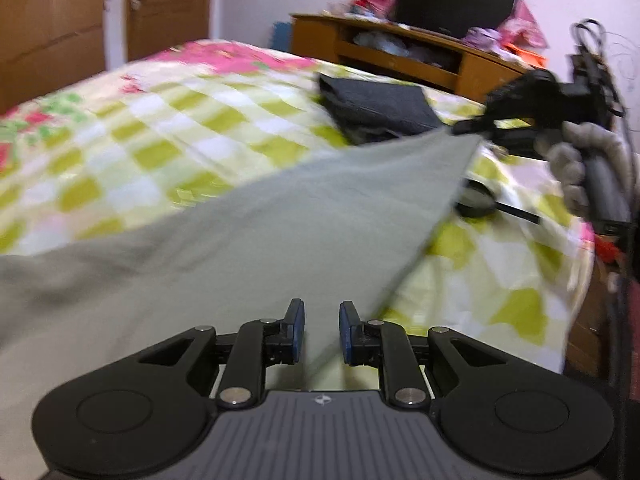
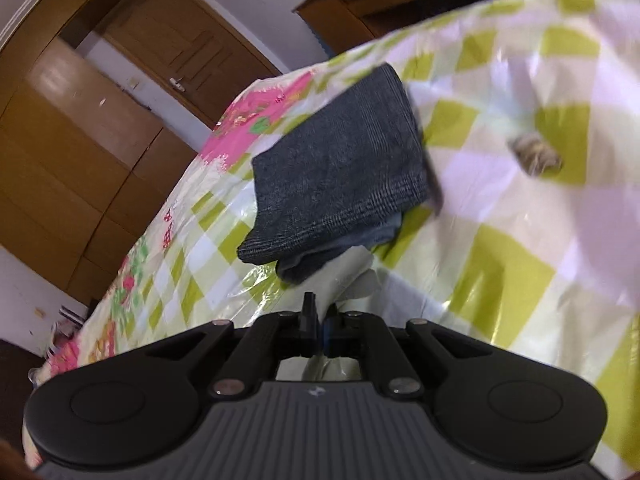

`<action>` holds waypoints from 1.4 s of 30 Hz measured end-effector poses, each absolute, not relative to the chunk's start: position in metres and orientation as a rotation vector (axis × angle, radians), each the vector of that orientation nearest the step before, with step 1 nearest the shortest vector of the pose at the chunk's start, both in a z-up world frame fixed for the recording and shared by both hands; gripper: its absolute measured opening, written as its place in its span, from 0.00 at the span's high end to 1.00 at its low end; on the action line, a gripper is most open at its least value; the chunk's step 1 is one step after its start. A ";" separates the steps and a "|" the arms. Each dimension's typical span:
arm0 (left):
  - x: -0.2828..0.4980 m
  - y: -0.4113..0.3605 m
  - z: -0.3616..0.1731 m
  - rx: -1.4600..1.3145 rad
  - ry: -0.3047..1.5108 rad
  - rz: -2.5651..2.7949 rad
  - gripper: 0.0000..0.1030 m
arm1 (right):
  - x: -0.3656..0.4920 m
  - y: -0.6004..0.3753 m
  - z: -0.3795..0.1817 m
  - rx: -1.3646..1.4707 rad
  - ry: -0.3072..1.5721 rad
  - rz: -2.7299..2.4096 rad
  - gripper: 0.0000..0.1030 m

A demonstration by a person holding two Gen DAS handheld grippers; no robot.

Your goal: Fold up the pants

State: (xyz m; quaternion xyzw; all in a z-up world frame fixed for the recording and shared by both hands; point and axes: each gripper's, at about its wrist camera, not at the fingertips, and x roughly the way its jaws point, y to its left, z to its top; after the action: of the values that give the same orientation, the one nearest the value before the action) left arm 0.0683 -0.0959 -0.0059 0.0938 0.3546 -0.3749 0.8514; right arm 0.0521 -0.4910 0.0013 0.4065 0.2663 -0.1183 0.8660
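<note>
Light grey-green pants (image 1: 248,232) lie spread across the bed and rise to a corner at the right. My right gripper (image 1: 470,128) is shut on that corner and lifts it off the bed; in the right wrist view the same gripper (image 2: 322,316) has its jaws closed on a bit of pale cloth (image 2: 352,276). My left gripper (image 1: 321,330) is open, its blue pads (image 1: 298,328) a little apart over the pants' near edge, gripping nothing.
The bed carries a yellow-green checked cover (image 1: 160,128) with pink flowers. A folded dark grey garment (image 1: 380,104) (image 2: 340,168) lies near the far side. A black round object (image 1: 476,200) lies under the lifted corner. A wooden shelf (image 1: 400,52) and doors (image 1: 52,28) stand behind.
</note>
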 end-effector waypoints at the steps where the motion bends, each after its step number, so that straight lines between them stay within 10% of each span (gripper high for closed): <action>1: 0.071 -0.086 -0.005 0.196 0.738 -0.755 0.69 | 0.050 -0.488 0.006 0.837 0.549 -0.246 0.97; 16: 0.087 0.130 -0.013 0.197 0.707 -0.236 0.65 | 0.125 -0.222 0.105 0.406 0.566 0.341 0.97; 26: 0.053 0.218 -0.046 0.058 0.716 -0.124 0.61 | 0.114 0.052 0.017 -0.088 0.745 0.735 0.97; 42: 0.037 0.239 -0.056 -0.070 0.650 -0.166 0.60 | 0.102 0.119 0.054 -0.169 0.597 0.779 0.97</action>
State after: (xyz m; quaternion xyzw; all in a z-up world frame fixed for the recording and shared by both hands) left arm 0.0365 0.2394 -0.0558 -0.0343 0.3187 -0.0814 0.9437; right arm 0.1016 0.1189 0.0542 -0.0812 0.2863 0.3735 0.8786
